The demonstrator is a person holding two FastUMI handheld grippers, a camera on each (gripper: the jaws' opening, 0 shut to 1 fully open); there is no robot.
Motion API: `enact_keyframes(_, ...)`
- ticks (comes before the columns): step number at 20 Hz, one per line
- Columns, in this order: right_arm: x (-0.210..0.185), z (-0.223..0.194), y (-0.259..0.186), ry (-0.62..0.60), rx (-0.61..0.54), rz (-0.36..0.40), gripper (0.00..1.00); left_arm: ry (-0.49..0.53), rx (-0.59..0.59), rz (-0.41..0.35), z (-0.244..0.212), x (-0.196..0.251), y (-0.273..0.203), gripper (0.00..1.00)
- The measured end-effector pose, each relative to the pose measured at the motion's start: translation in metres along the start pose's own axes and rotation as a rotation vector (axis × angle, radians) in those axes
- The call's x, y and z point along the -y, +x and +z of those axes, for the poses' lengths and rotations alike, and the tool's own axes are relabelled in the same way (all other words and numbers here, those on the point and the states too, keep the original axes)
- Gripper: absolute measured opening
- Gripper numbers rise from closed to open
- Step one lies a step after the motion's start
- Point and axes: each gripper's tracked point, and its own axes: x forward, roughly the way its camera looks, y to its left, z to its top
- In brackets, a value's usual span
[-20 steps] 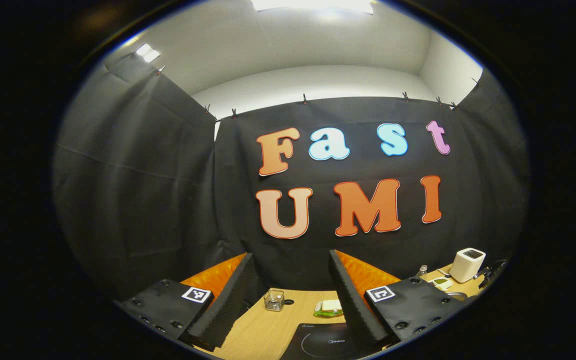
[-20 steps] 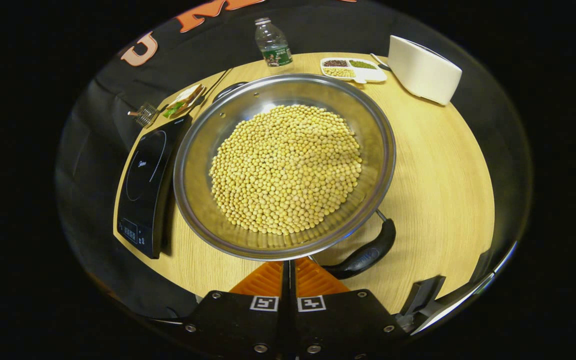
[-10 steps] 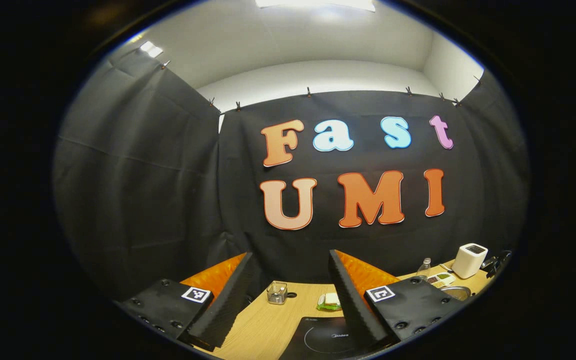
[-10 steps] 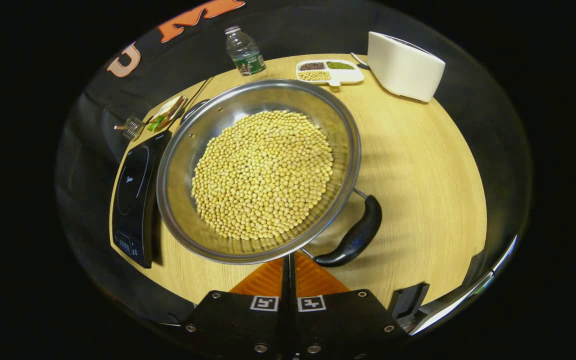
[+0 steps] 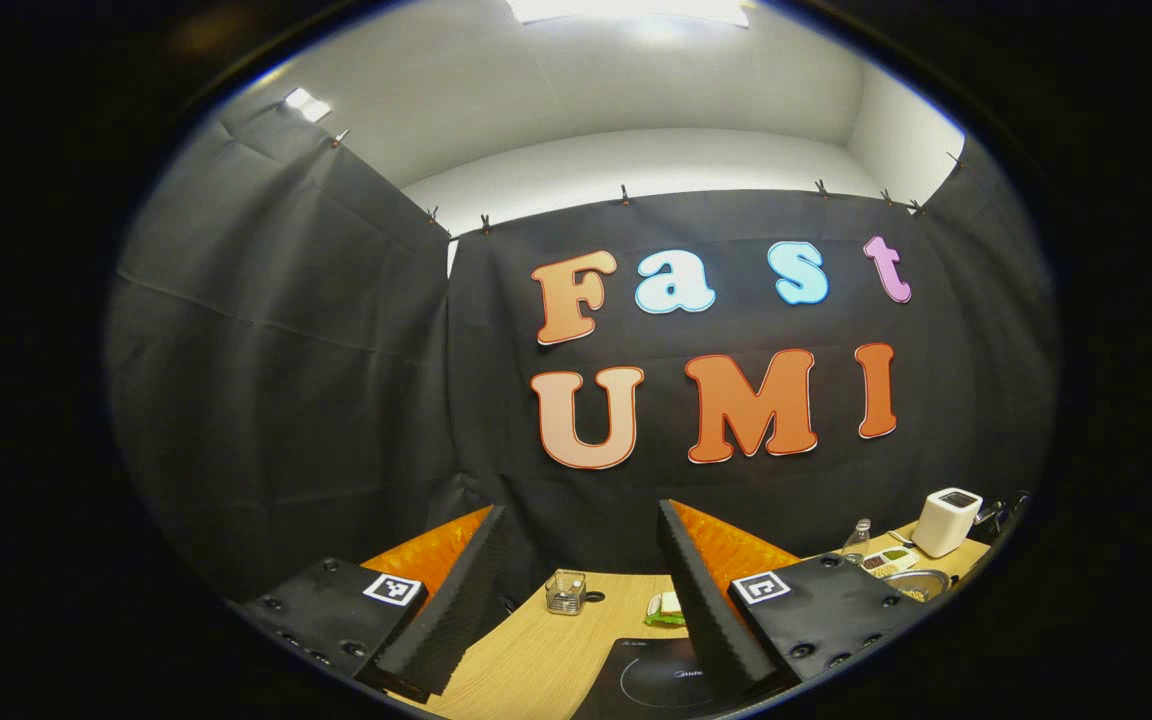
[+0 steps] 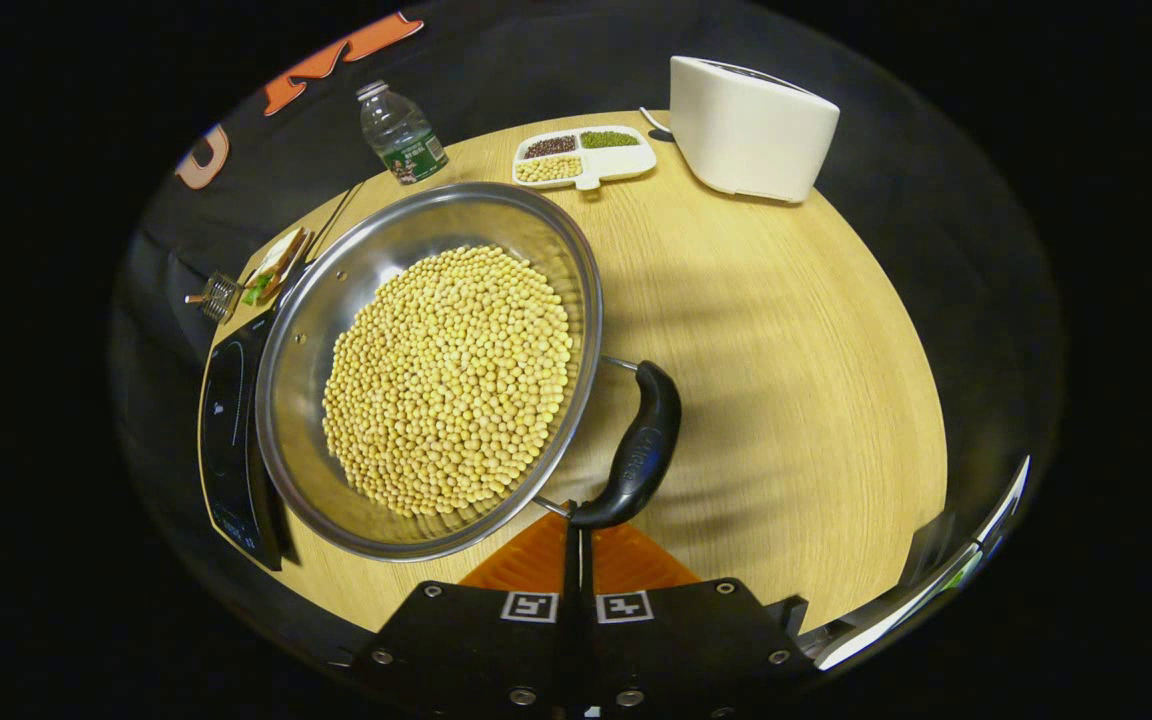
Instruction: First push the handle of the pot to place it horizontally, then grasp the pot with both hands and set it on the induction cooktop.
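A steel pot [image 6: 296, 400] full of yellow beans [image 6: 446, 380] sits on the wooden table, partly over the edge of the black induction cooktop [image 6: 226, 420] to its left. Its black handle [image 6: 641, 450] is on the pot's right side in the right gripper view. My right gripper [image 6: 576, 525] is shut with nothing between its fingers, and its tips rest against the handle's near end. In the left gripper view my left gripper [image 5: 580, 510] is open and holds nothing, raised over the cooktop [image 5: 656, 680], with the pot [image 5: 911, 580] far to the right.
At the table's far side stand a water bottle [image 6: 401, 135], a divided dish of beans [image 6: 584, 155] and a white appliance [image 6: 751, 125]. A sandwich [image 6: 271, 275] and a small glass [image 6: 216, 295] lie beyond the cooktop. Bare wood lies right of the pot.
The pot has turned and slid left in the right gripper view. Its handle swung from the near right round to the pot's right side. The left gripper has barely shifted.
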Motion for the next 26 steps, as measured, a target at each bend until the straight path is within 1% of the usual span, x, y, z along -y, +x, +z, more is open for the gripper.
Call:
enact_keyframes(5, 0.006, 0.016, 0.005, 0.008, 0.016, -0.032, 0.0, -0.007, -0.01, 0.014, -0.007, -0.007, 0.002, 0.98)
enact_keyframes(11, 0.012, 0.04, 0.01, 0.025, 0.037, -0.055, 0.0, -0.001, -0.035, -0.003, -0.017, -0.005, 0.002, 0.97)
enact_keyframes(14, 0.016, 0.058, 0.018, 0.032, 0.066, -0.074, 0.0, 0.01, -0.051, -0.03, -0.031, 0.012, 0.002, 0.98)
enact_keyframes(18, 0.023, 0.064, 0.018, 0.022, 0.077, -0.095, 0.0, 0.014, -0.084, -0.06, -0.046, 0.027, 0.005, 0.98)
enact_keyframes(23, 0.031, 0.076, 0.019, 0.038, 0.095, -0.098, 0.0, -0.007, -0.12, -0.089, -0.063, 0.045, 0.01, 0.97)
enact_keyframes(26, 0.034, 0.088, 0.024, 0.059, 0.12, -0.094, 0.0, -0.014, -0.142, -0.124, -0.077, 0.064, 0.012, 0.96)
